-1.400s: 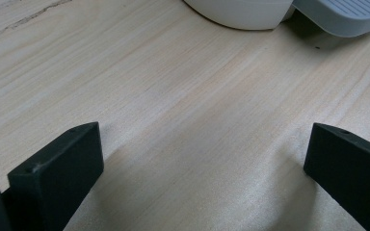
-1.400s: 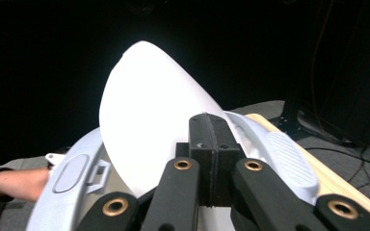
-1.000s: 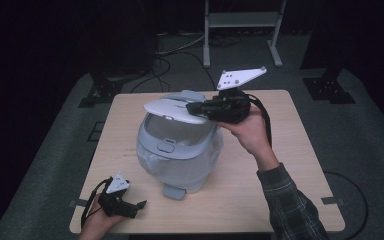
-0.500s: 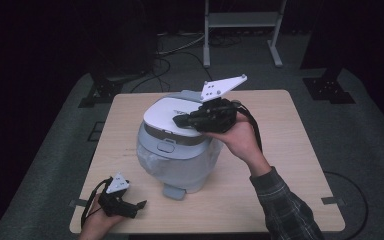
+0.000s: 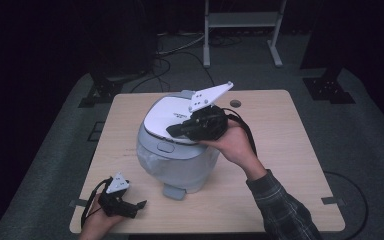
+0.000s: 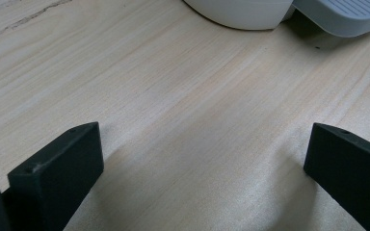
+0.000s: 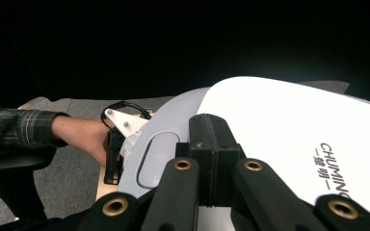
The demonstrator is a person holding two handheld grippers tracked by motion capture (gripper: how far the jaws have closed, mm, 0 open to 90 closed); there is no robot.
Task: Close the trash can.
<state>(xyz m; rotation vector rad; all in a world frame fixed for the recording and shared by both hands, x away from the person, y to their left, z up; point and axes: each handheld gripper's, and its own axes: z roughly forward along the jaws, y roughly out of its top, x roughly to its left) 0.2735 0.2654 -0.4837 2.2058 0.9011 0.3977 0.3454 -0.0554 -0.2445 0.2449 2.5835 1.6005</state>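
Two tongs at work: right tongs [image 5: 174, 131] pressed together atop the rice cooker's white lid [image 5: 167, 115] mid-bench [image 5: 280, 150], left tongs [image 5: 139, 206] spread and idle near the front edge, with an off-centre push likely to skid the cooker.

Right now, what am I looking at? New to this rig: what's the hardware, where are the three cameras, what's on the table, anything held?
No robot: a person holds a two-jaw gripper in each hand. The high view looks down on the table; each of the other two cameras rides on a gripper. A white rice cooker stands mid-table. The right gripper, jaws shut and empty, rests on its lid, seemingly pressing it down. The left gripper lies at the near left edge, jaws open, with bare wood between them.
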